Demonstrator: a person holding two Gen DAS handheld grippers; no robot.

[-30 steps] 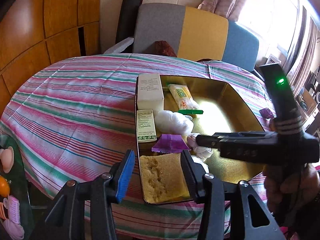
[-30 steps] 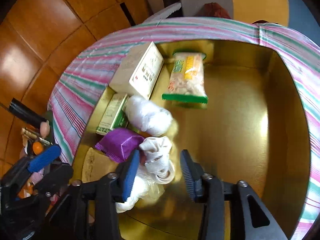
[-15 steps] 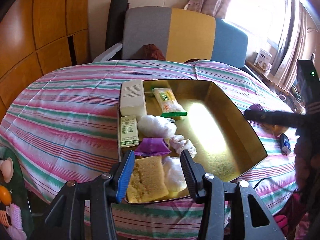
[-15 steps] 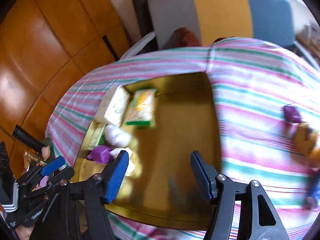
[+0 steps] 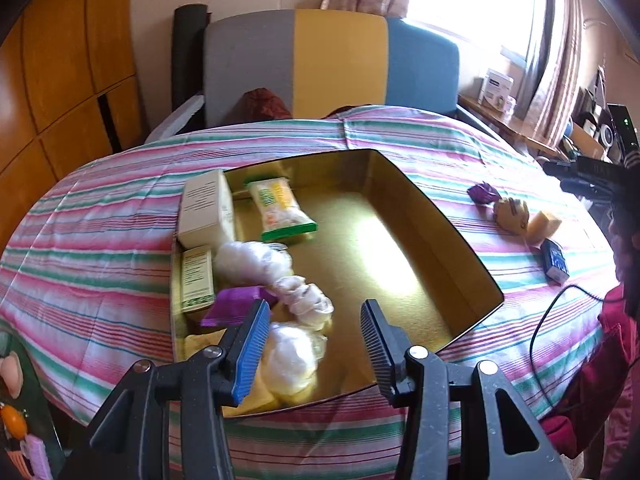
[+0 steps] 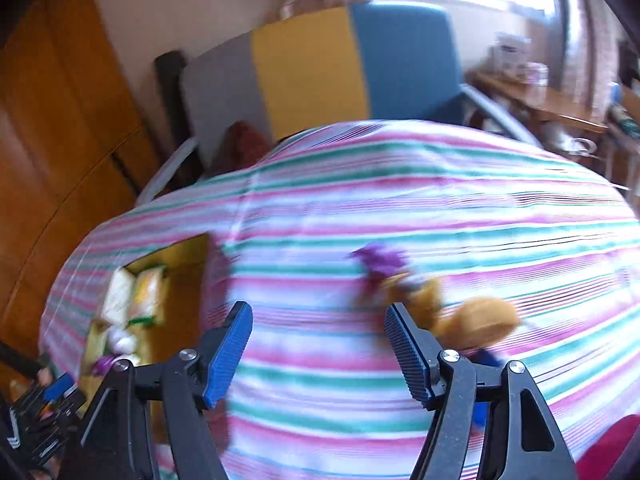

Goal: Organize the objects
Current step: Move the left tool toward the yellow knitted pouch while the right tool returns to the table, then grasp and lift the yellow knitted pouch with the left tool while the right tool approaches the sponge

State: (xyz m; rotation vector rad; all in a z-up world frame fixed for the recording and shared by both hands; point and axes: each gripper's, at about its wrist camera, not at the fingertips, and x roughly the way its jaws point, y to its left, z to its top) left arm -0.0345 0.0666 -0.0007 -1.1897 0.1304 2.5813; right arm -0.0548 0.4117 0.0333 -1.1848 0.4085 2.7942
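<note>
Counter under pink, green and white striped cloth; three-colour chair back behind it.

Gold tray sits mid-counter. Left part of tray holds: large cream box against the left wall, small green-printed box just in front of it, green-and-yellow snack packet beside the cream box, white wrapped bundle, knotted white cloth, purple packet, white ball in clear wrap. Right part of tray bare.

Loose on the cloth right of the tray, well apart from it: purple wrapper, brown round item, yellow sponge block, small blue box.

Left claw: released, nothing between its pads, hovering over the tray's near corner.

Right claw: released, jaws have just been opening, nothing between them; over bare cloth, the purple wrapper and brown items just beyond its right finger. Right view motion-blurred.
</note>
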